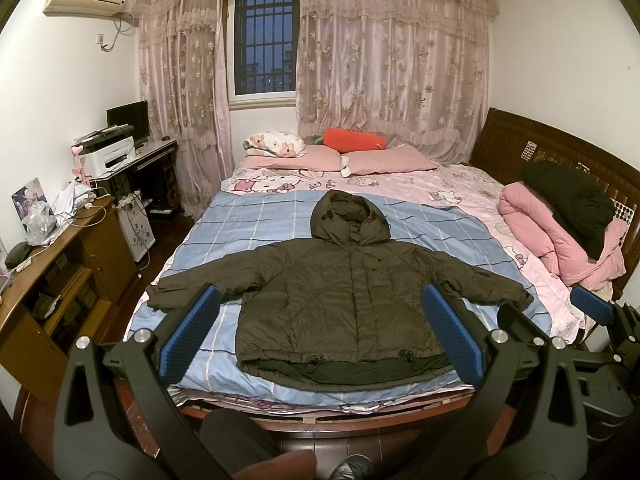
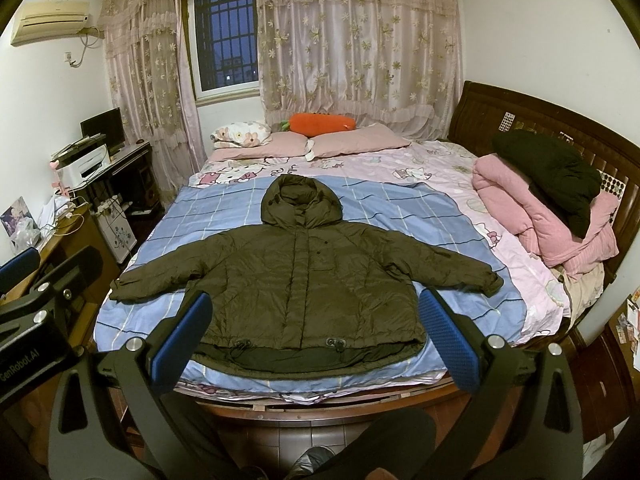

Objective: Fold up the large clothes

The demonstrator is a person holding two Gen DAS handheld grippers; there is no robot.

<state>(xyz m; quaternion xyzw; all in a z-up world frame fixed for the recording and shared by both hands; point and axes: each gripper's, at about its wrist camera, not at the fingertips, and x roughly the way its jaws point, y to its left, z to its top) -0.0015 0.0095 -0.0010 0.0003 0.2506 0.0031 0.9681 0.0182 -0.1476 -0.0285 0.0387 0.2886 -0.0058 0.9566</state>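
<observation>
An olive-brown hooded puffer jacket (image 1: 344, 292) lies flat, front up, on the blue checked sheet of the bed, sleeves spread left and right, hood toward the pillows; it also shows in the right wrist view (image 2: 304, 284). My left gripper (image 1: 320, 300) is open and empty, held above the foot of the bed short of the jacket's hem. My right gripper (image 2: 316, 308) is open and empty, likewise short of the hem. The right gripper's blue pad shows at the right edge of the left wrist view (image 1: 592, 306).
A folded pink quilt with a black garment on top (image 1: 568, 224) sits on the bed's right side by the wooden headboard (image 1: 560, 148). Pillows and a carrot cushion (image 1: 352, 140) lie at the far end. A wooden desk (image 1: 52, 264) stands to the left. My knees and shoe are below.
</observation>
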